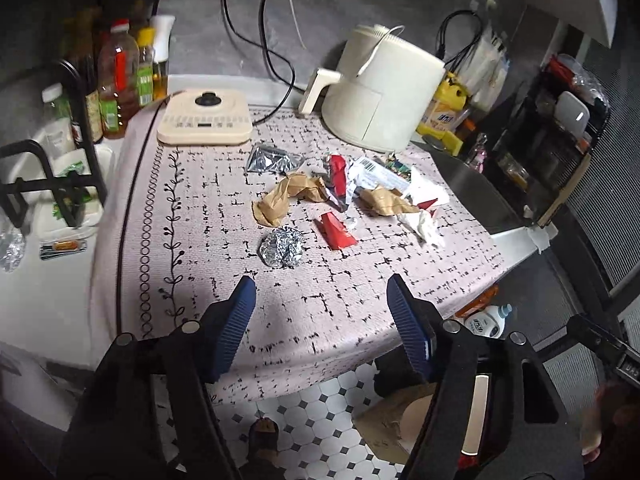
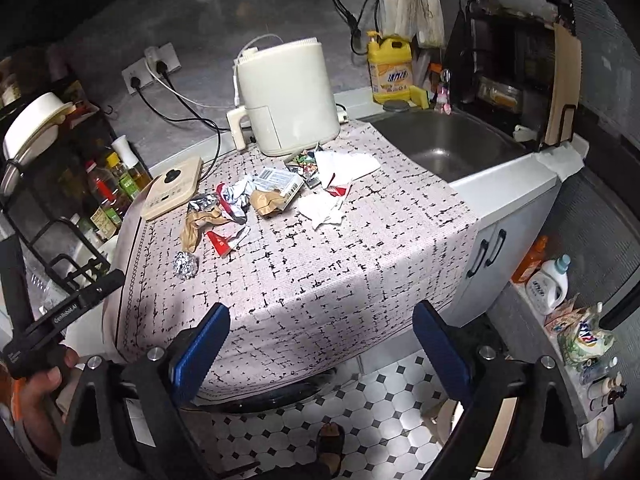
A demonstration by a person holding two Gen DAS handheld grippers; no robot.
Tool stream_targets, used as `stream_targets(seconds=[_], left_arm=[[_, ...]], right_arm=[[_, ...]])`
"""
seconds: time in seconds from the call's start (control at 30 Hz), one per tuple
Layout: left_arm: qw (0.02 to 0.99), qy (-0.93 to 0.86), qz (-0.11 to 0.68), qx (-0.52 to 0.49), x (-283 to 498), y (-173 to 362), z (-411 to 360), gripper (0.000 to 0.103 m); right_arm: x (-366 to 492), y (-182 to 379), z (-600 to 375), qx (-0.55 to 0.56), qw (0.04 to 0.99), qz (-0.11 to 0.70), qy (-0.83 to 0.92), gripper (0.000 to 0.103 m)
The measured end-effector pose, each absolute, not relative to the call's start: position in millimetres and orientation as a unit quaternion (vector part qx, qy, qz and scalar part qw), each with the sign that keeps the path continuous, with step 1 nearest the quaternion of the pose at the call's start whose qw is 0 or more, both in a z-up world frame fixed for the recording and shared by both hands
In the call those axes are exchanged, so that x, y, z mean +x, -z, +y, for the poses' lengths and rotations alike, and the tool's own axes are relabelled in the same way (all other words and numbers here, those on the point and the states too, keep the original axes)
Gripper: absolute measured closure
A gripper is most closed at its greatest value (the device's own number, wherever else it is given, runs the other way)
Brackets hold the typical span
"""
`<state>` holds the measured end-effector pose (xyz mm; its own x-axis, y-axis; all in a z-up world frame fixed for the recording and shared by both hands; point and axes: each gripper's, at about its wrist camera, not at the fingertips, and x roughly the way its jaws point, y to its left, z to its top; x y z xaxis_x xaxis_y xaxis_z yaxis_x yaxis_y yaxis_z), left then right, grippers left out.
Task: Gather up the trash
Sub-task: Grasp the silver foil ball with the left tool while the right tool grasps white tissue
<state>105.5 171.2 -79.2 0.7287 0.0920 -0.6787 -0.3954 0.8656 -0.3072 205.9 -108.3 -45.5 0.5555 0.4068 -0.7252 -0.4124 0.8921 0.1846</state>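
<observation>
1. Counter [image 2: 516, 188], covered by a pink cloth [image 1: 320, 300] printed with black dashes; the cloth's front edge hangs over the tiled floor [image 2: 400, 400].
2. Foil ball [image 1: 282, 247], nearest item ahead of the left gripper, lying apart from the rest.
3. Red wrapper [image 1: 335, 233], just right of the foil ball.
4. Brown paper [image 1: 290, 197], crumpled, beyond the foil ball.
5. Silver wrapper [image 1: 269, 159], farther back.
6. White tissue [image 2: 322, 209], ahead of the right gripper, beside a barcoded box [image 2: 280, 182].
7. Air fryer [image 2: 290, 96], at the cloth's far edge.
8. Beige scale [image 1: 205, 119], far left corner.
</observation>
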Motion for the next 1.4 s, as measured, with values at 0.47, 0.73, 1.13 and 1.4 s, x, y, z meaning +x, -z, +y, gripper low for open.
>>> stream_targets(seconds=[0.47,0.73,1.13,1.4], left_arm=[[0.881,-0.117,0.397,-0.23,189,149,219,0.036],[0.872,-0.109,0.415,-0.235,212,172,236,0.056],[0.875,-0.115,0.39,-0.264,203,157,264,0.058],[0.868,-0.163,0.391,-0.259,183,152,291,0.058]], right_arm=[[292,93,-45,-0.01,0.862,0.455,-0.226,0.031],[328,114,-17,-0.023,0.855,0.474,-0.209,0.035],[383,144,23,-0.05,0.844,0.492,-0.206,0.047],[411,164,41,-0.079,0.848,0.484,-0.203,0.05]])
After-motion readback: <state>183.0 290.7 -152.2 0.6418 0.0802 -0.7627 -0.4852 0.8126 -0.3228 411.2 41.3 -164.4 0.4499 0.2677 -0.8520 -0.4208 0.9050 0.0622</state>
